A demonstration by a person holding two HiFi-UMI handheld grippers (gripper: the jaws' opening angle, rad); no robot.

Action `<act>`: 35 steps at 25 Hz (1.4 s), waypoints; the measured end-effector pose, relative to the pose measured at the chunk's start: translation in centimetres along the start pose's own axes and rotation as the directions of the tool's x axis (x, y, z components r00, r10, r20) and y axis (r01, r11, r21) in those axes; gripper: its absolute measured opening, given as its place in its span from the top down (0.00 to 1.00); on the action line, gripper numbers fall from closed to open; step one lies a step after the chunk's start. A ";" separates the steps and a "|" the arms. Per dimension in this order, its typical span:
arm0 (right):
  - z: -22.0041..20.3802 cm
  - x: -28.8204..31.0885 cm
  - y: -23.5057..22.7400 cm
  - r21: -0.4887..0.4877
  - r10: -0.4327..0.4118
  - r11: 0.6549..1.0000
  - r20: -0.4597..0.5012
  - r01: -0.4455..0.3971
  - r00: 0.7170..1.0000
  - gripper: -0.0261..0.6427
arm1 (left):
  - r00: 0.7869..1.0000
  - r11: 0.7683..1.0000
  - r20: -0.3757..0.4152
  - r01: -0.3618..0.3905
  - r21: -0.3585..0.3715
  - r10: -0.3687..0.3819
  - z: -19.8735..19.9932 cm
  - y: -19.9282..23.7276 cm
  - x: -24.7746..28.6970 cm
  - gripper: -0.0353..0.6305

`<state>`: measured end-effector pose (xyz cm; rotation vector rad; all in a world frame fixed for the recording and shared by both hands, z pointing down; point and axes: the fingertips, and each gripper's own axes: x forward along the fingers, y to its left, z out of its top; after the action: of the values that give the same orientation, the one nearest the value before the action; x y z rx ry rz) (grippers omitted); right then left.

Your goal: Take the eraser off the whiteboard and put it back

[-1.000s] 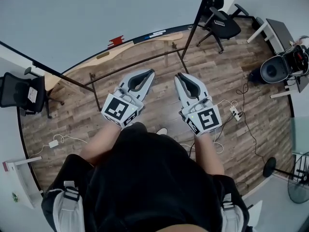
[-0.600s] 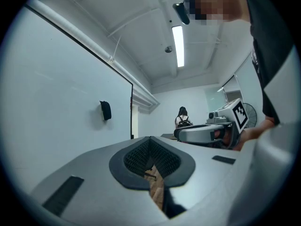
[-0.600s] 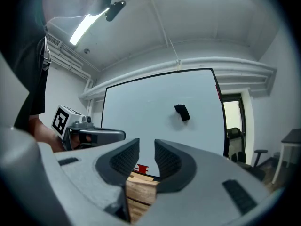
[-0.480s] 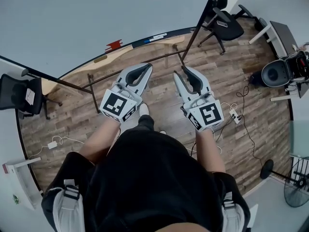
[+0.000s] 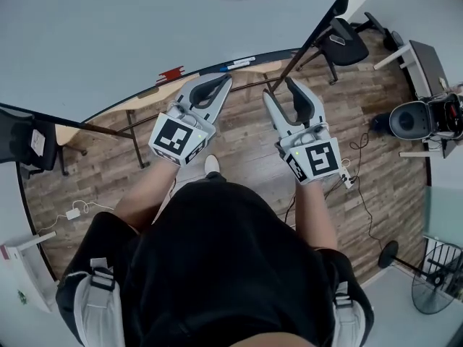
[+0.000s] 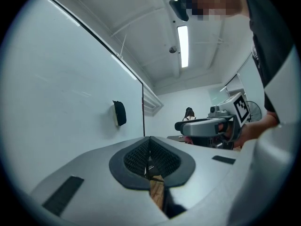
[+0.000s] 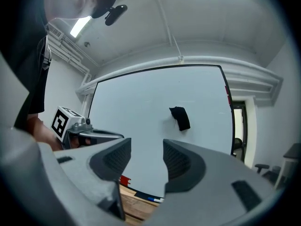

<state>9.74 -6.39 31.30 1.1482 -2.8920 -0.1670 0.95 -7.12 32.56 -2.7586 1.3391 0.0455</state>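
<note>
The black eraser sticks to the whiteboard, well ahead of both grippers and at about their height; in the left gripper view the eraser sits left of centre on the board. My right gripper points level at the board. Its jaws are opening, and the gap holds nothing. My left gripper is shut and empty. From the head view, the left gripper and the right gripper are held side by side just short of the board's foot.
A wooden ledge along the board's foot carries a red item and markers. The board's metal stand legs stand on the wood floor. An office chair, cables and a fan are to the right.
Both grippers have moved forward toward the whiteboard. The right gripper's jaws, shut a second ago, have parted. The left gripper has stayed shut.
</note>
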 end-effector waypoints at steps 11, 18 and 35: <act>-0.6 7.7 -2.9 -0.016 -0.067 0.998 -0.032 0.066 0.997 0.50 | 1.000 1.000 0.011 0.026 -0.018 -0.025 -0.2 7.2 3.1 0.95; -0.5 10.5 -4.7 -0.014 -0.116 0.993 -0.041 0.116 0.992 0.43 | 0.999 0.999 0.020 0.048 -0.015 -0.048 0.5 9.8 4.8 0.95; 2.6 16.6 -13.0 -0.101 -0.081 0.991 0.029 0.083 0.996 0.43 | 0.997 0.997 0.045 -0.069 0.023 0.067 2.8 13.2 10.0 0.95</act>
<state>6.34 -26.97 27.03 1.2566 -2.8214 -0.3297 -3.17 -22.87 28.42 -2.6757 1.4126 0.0925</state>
